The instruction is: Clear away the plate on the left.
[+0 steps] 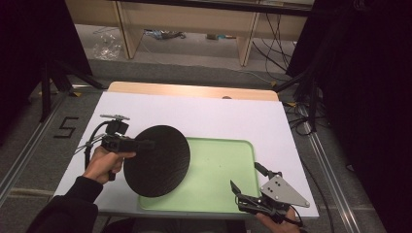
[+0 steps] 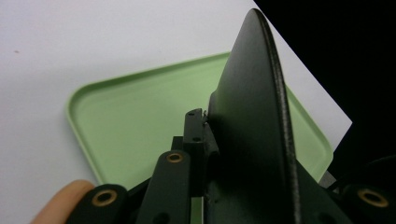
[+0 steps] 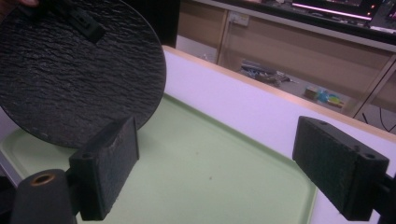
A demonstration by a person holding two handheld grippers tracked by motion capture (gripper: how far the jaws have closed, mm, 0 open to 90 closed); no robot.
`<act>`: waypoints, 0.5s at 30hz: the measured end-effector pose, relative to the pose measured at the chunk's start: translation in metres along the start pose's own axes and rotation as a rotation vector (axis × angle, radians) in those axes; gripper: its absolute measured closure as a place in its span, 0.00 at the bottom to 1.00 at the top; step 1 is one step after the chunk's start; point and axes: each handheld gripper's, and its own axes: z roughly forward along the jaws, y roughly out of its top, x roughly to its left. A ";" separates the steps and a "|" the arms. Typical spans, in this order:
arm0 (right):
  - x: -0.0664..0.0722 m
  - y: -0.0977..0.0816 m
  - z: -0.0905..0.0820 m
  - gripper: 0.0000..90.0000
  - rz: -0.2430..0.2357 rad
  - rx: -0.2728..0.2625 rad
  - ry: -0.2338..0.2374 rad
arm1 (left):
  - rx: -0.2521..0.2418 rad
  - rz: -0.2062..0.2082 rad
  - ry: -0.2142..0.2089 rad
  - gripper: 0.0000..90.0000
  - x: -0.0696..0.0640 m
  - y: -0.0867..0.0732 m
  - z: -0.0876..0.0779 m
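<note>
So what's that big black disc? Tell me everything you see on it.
The round black plate looks like rough slate, with a thin raised rim and no chips that show. The left gripper clamps its edge and holds it tilted above the near left corner of the green tray. Nothing else touches it.

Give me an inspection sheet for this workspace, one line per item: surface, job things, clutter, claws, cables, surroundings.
Surface: white table top with a wooden strip along its far edge.
Job's things: round black plate, textured, held tilted above the near left part of the green tray; the tray's floor is bare.
Clutter: nothing seen on the table.
Claws: left claw shut on the plate's rim; right claw open and holding nothing, at the tray's near right corner.
Cables: one trails from the left claw; several lie on the floor at far right.
Surroundings: wooden shelving beyond the table, dark curtains at both sides.
</note>
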 end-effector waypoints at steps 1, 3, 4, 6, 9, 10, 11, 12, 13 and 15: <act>0.000 0.000 0.000 0.17 0.000 0.000 0.000 | -0.003 -0.008 -0.006 0.87 -0.001 0.000 0.004; 0.000 0.001 -0.001 0.17 0.001 -0.006 0.004 | 0.008 -0.022 -0.015 0.87 -0.002 -0.001 0.012; 0.000 0.000 0.000 0.17 -0.002 -0.006 0.003 | 0.022 -0.033 -0.016 0.87 -0.002 -0.002 0.021; 0.000 0.000 0.000 0.17 -0.001 -0.001 0.002 | 0.034 -0.045 -0.018 0.87 -0.002 -0.003 0.029; 0.000 0.001 -0.001 0.17 -0.003 -0.007 0.007 | 0.042 -0.065 -0.037 0.86 -0.001 -0.003 0.038; 0.000 0.000 0.000 0.17 -0.005 -0.006 0.003 | 0.040 -0.073 -0.047 0.87 -0.001 -0.003 0.041; 0.000 0.000 0.000 0.17 -0.005 -0.006 0.003 | 0.040 -0.073 -0.047 0.87 -0.001 -0.003 0.041; 0.000 0.000 -0.001 0.17 -0.001 0.001 0.007 | 0.039 -0.083 -0.048 0.87 -0.002 -0.003 0.048; 0.000 0.001 -0.001 0.17 0.003 -0.004 0.009 | 0.038 -0.092 -0.055 0.87 -0.002 -0.003 0.052; 0.000 0.001 -0.001 0.17 0.002 -0.004 0.010 | 0.045 -0.090 -0.059 0.87 -0.002 -0.003 0.054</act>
